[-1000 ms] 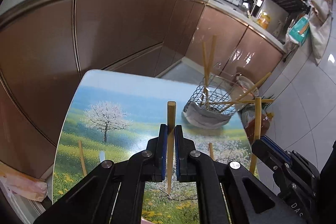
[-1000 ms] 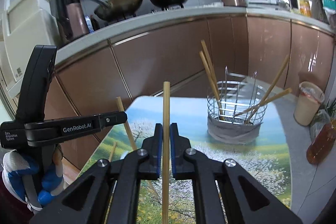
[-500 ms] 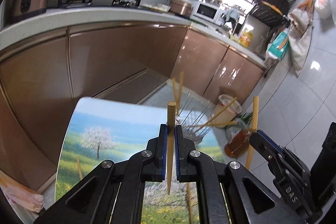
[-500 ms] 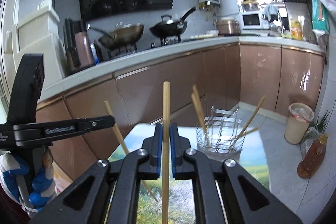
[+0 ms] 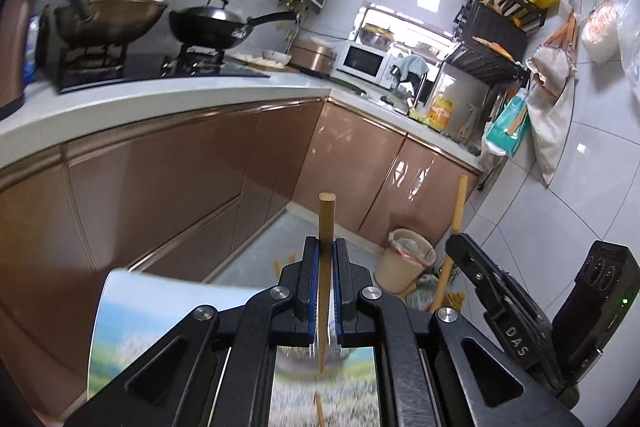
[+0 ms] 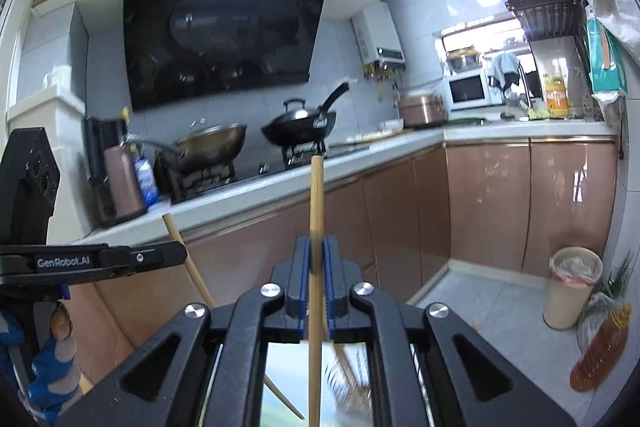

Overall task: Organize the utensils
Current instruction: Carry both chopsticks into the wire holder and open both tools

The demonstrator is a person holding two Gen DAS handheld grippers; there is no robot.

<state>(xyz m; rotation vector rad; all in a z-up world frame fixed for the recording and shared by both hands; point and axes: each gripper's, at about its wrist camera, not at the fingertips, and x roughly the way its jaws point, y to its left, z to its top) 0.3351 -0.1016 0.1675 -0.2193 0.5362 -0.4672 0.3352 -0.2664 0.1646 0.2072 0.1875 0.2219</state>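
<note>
Left gripper pinching chopstick; right gripper pinching second chopstick, tips at 12 o'clock. Risk: holder hidden below, blind release misses.

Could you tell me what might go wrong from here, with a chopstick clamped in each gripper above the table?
1. The left gripper and right gripper each pinch one chopstick on a narrow span; either could pivot or slip.
2. The utensil basket is barely visible, blurred under the right gripper, so lowering could miss it.
3. The grippers are close together; the sticks could collide.
</note>
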